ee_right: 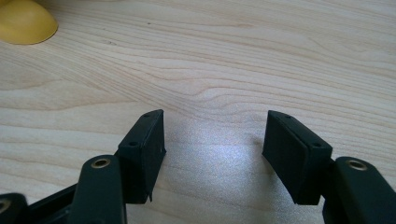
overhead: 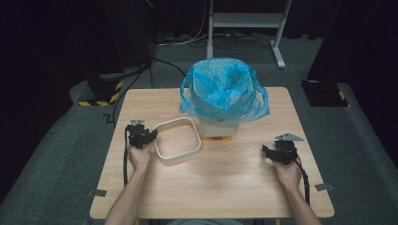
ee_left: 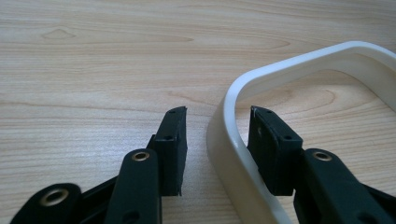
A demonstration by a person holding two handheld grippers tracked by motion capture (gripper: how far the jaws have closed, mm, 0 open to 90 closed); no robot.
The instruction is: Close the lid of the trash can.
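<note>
Straddling the white frame's (ee_left: 224, 135) wall, left gripper (overhead: 146, 135) sits at the table's (overhead: 225, 187) 9 o'clock, forearm coming in from 6 o'clock, jaws aimed toward 3 o'clock. One pad is outside the rim, one inside; a gap is visible on the outer side, so no clamp yet. Frame lies flat, rounded-square, slightly longer toward 1 o'clock, just beside the blue-bagged bin (overhead: 224, 91). Right gripper (overhead: 271, 153) rests low at 4 o'clock, jaws wide apart, nothing between them, pointing toward 9 o'clock.
</note>
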